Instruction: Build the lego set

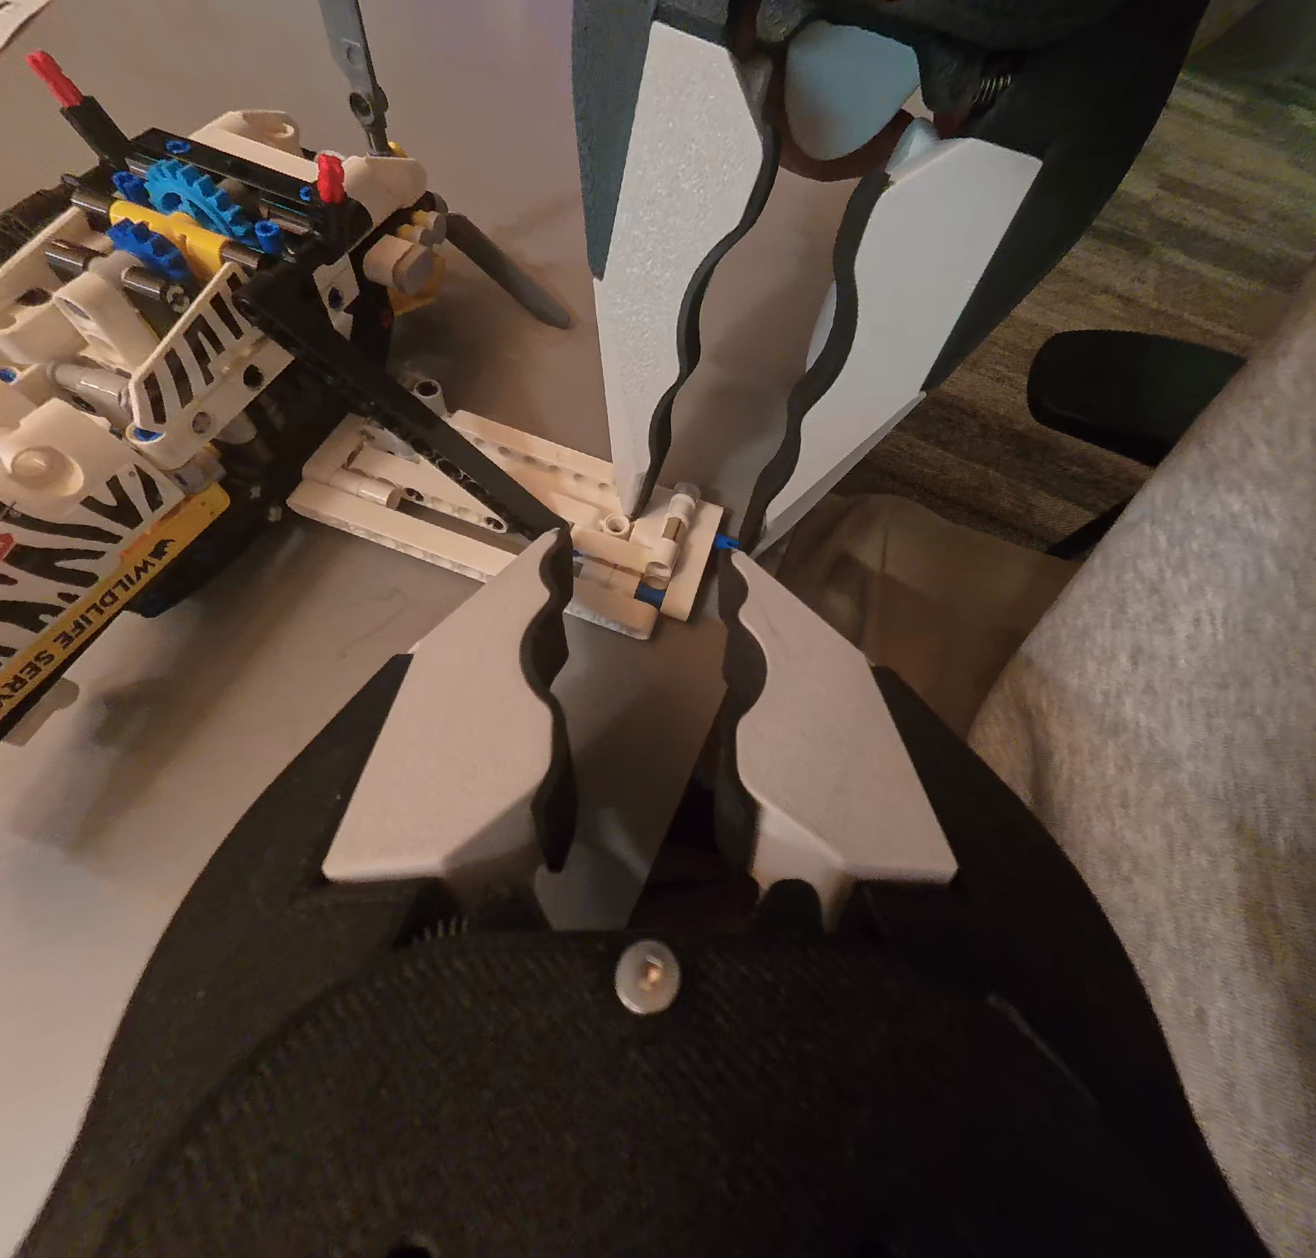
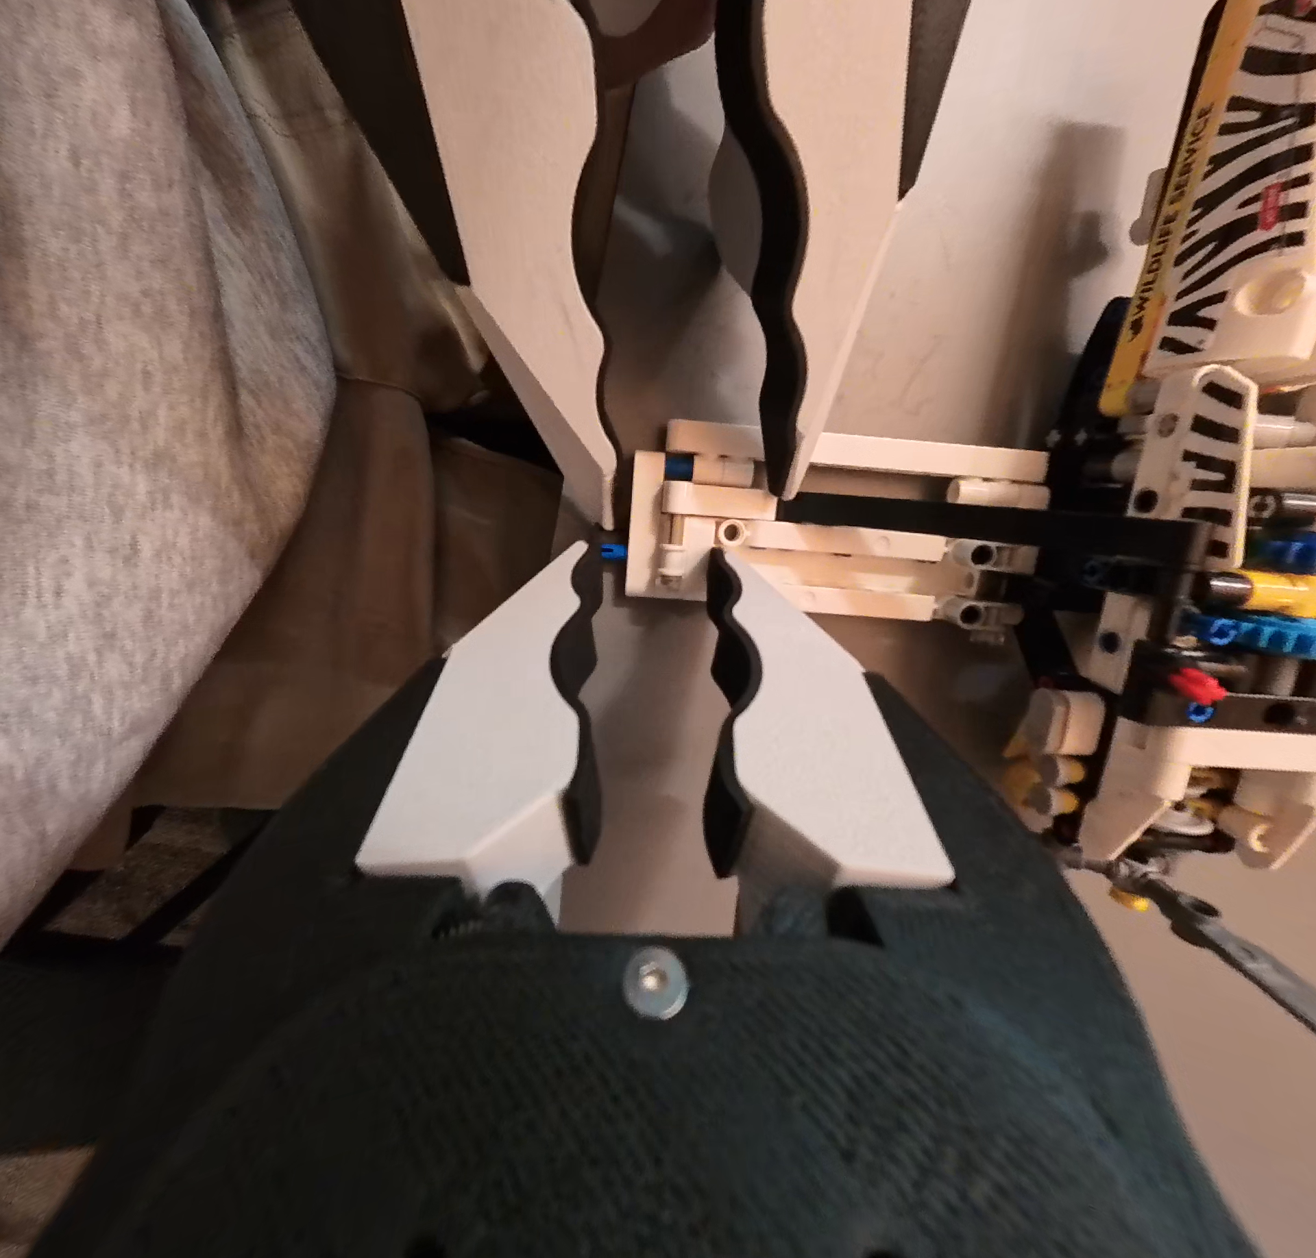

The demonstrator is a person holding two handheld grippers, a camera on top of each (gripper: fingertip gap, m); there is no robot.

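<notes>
- Lego vehicle [image 1: 164, 312]: partly built Technic model with zebra-striped white panels, yellow trim, blue gears and red pins. Stands on the table [image 1: 178, 761] at 10 o'clock in the left wrist view and at 3 o'clock in the right wrist view.
- White boom assembly [image 1: 498, 490]: flat frame of white beams with a black beam across it, running from the vehicle to the table's near edge. Its end plate [image 2: 651, 519] lies at centre in both views.
- Blue pin [image 2: 611, 552]: small and protrudes from the outer edge of the end plate, over the table edge.
- Left tongs [image 1: 644, 547]: spread, tips straddling the end plate from 6 o'clock, holding nothing. One tip sits beside the black beam, the other near the blue pin.
- Right tongs [image 2: 655, 555]: spread, tips either side of the plate's corner. The left tip appears to touch the blue pin, but contact cannot be confirmed.
- Handling, judged: rigid, light plastic with smooth, fairly slippery faces. Friction-fit joints may pop apart under a sideways load. The long boom would lever against its mount if lifted by the end.
- Grip advice, judged: pinch the end plate across its flat sides to steady it. Take the pin by its exposed stub, squarely, as it is small enough to flick away.
- Surroundings: grey fabric [image 1: 1175, 654] and carpet beyond the table edge.
</notes>
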